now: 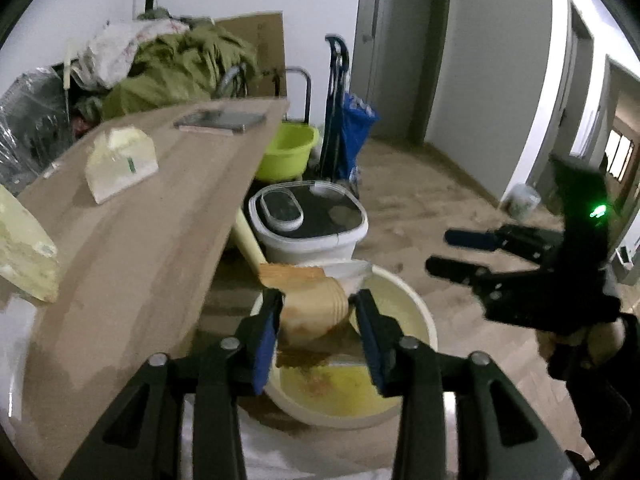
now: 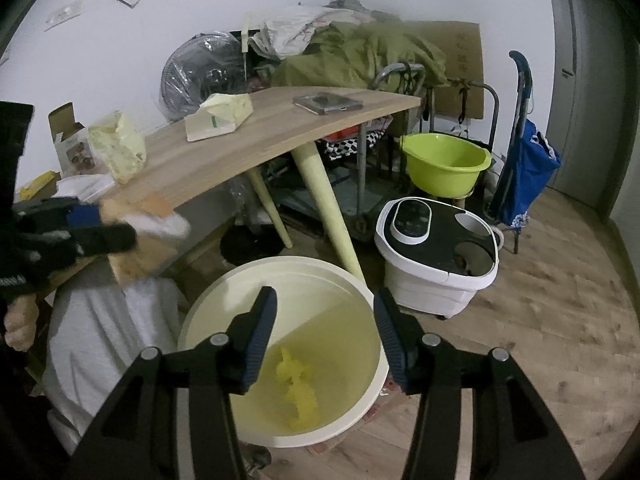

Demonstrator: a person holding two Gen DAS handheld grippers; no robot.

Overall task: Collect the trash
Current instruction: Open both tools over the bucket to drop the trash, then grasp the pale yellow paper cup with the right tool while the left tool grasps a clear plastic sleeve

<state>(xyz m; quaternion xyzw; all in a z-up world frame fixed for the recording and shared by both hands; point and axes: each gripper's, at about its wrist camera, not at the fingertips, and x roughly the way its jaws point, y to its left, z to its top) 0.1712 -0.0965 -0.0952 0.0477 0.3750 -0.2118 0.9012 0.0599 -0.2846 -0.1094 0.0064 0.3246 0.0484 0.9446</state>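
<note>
My left gripper [image 1: 316, 300] is shut on a crumpled tan and white wrapper [image 1: 310, 304], held over the cream trash bucket [image 1: 420, 308] on the floor. In the right wrist view it [image 2: 96, 228] holds the wrapper [image 2: 148, 236] left of the bucket [image 2: 224, 300]. My right gripper [image 2: 324, 304] is open and empty above the bucket, where a yellow scrap [image 2: 298, 384] lies at the bottom. It shows in the left wrist view [image 1: 440, 252] at the right. Two pale yellow bags [image 2: 220, 114] [image 2: 118, 146] lie on the wooden table [image 2: 280, 136].
A phone-like slab [image 2: 328, 103] lies on the table's far end. A white foot-bath tub [image 2: 436, 248], a green basin [image 2: 444, 162] and a blue trolley bag [image 2: 524, 168] stand beyond the bucket. Piled cloth and a fan stand behind the table. Wooden floor lies to the right.
</note>
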